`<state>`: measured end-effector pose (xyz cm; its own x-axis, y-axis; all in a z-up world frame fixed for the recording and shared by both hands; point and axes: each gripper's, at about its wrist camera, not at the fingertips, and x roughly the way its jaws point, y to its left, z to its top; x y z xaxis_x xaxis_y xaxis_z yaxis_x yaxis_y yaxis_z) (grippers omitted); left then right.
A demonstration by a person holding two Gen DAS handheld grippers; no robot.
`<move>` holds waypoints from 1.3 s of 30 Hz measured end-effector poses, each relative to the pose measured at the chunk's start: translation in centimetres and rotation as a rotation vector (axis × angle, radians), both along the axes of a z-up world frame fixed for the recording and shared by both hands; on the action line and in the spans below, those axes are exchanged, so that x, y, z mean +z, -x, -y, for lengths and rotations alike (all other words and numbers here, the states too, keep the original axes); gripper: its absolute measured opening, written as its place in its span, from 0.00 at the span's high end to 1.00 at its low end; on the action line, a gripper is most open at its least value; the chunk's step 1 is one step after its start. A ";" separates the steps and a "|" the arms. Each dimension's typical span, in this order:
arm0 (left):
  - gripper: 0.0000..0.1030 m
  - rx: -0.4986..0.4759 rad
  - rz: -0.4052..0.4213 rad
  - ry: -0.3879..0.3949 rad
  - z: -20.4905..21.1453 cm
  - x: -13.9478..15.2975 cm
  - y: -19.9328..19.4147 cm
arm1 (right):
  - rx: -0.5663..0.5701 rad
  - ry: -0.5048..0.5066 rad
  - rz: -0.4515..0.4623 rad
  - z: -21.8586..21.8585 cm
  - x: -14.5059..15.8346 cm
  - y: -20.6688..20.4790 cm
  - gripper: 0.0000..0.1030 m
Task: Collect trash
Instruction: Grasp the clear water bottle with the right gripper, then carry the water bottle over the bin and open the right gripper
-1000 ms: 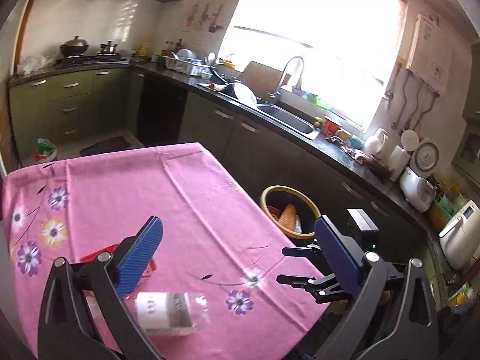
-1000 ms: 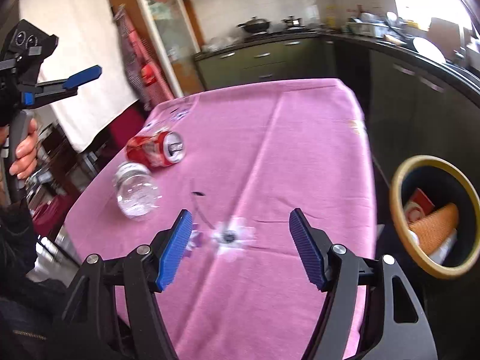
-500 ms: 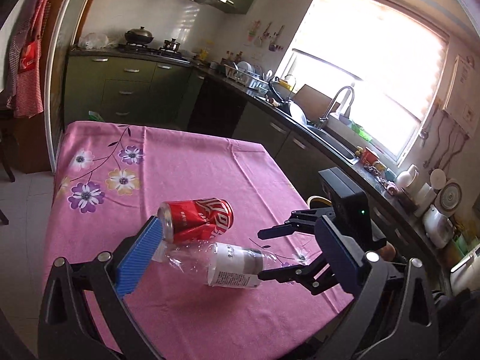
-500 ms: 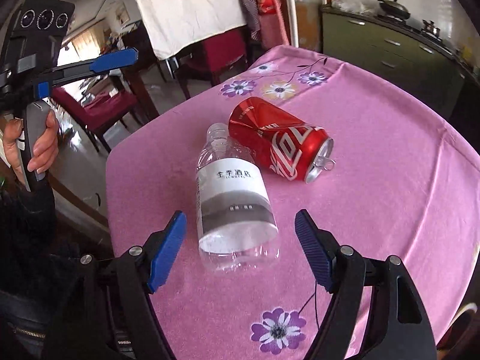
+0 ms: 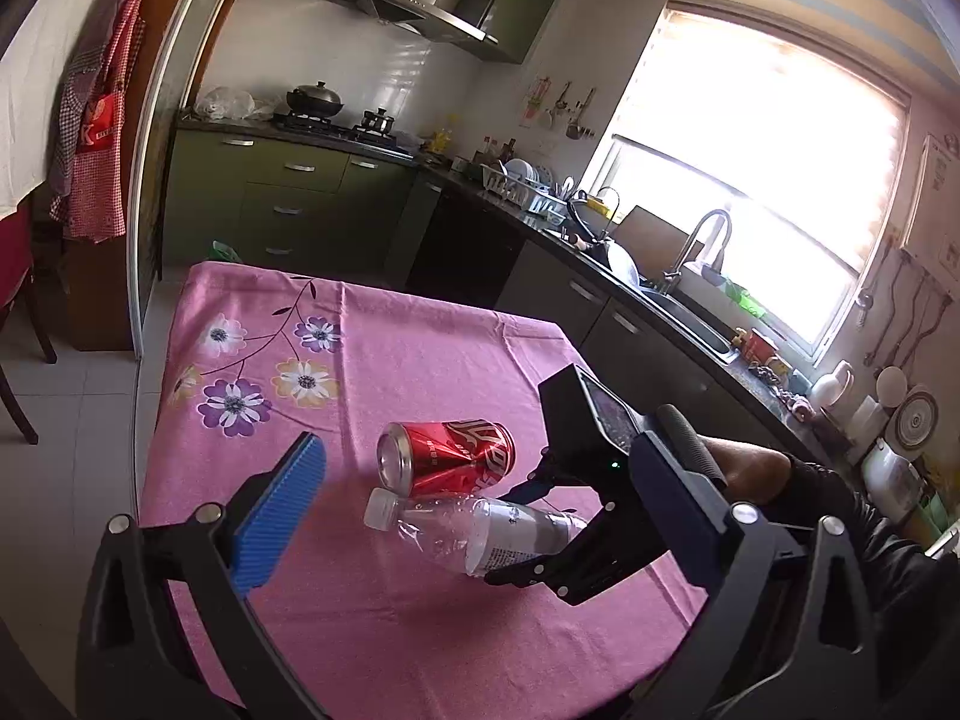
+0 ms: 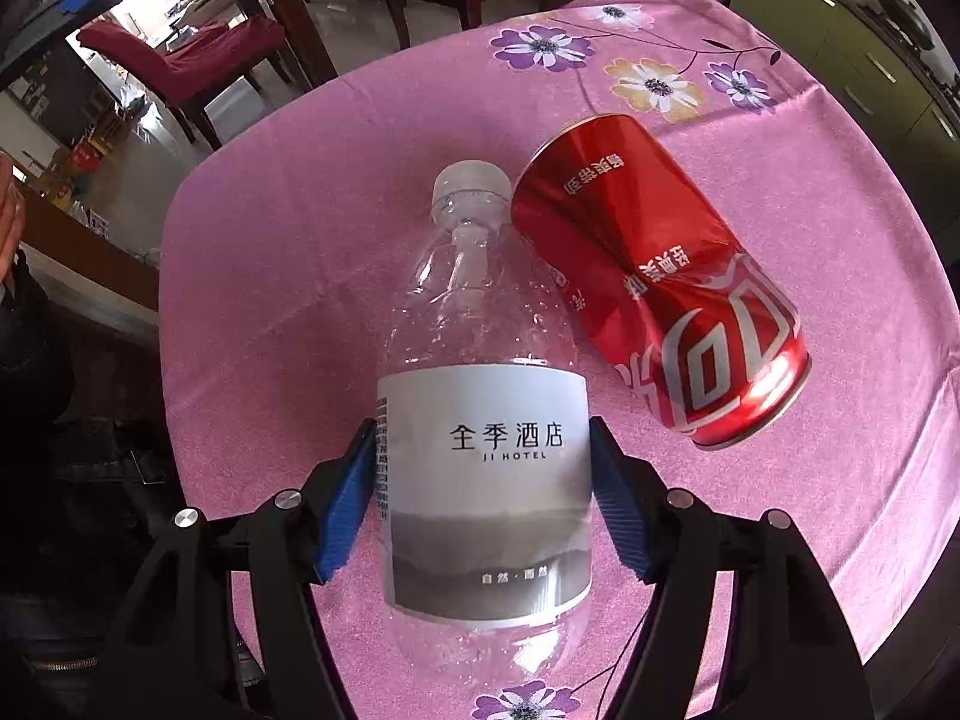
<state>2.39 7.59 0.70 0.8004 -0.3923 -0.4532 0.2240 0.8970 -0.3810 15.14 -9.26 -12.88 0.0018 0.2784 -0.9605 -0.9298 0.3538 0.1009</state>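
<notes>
A clear plastic bottle (image 6: 480, 420) with a white label and cap lies on the pink flowered tablecloth (image 6: 270, 240). A dented red soda can (image 6: 654, 282) lies beside it, touching near the cap. My right gripper (image 6: 483, 498) has its blue pads on both sides of the bottle's label, closed against it. In the left wrist view the bottle (image 5: 480, 525) and can (image 5: 447, 456) lie mid-table, with the right gripper (image 5: 534, 531) at the bottle's base. My left gripper (image 5: 480, 504) is open and empty, held above and before them.
Kitchen counters, a stove (image 5: 336, 126) and a sink (image 5: 684, 306) run along the far and right walls. Red chairs (image 6: 198, 60) and a wooden table stand beyond the table's edge. The person's arm (image 5: 756, 474) reaches in from the right.
My right gripper has moved forward over the bottle and closed its pads onto the label. My left gripper has drawn back a little and stays open.
</notes>
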 end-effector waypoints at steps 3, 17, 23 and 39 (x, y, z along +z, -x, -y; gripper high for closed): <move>0.06 0.003 -0.006 0.006 -0.4 -0.4 0.0 | 0.007 0.020 0.011 -0.7 -0.3 0.0 0.36; 0.06 0.000 -0.022 0.010 -0.5 -0.8 -0.3 | 0.009 0.021 0.055 -0.8 -0.9 1.1 0.37; 0.06 -0.002 -0.023 0.013 -0.4 -0.7 -0.5 | -0.007 -0.053 0.016 1.9 0.3 2.2 0.37; 0.06 -0.089 -0.051 -0.003 3.0 -1.4 -1.6 | -0.637 -0.258 0.079 23.7 4.3 -1.2 0.37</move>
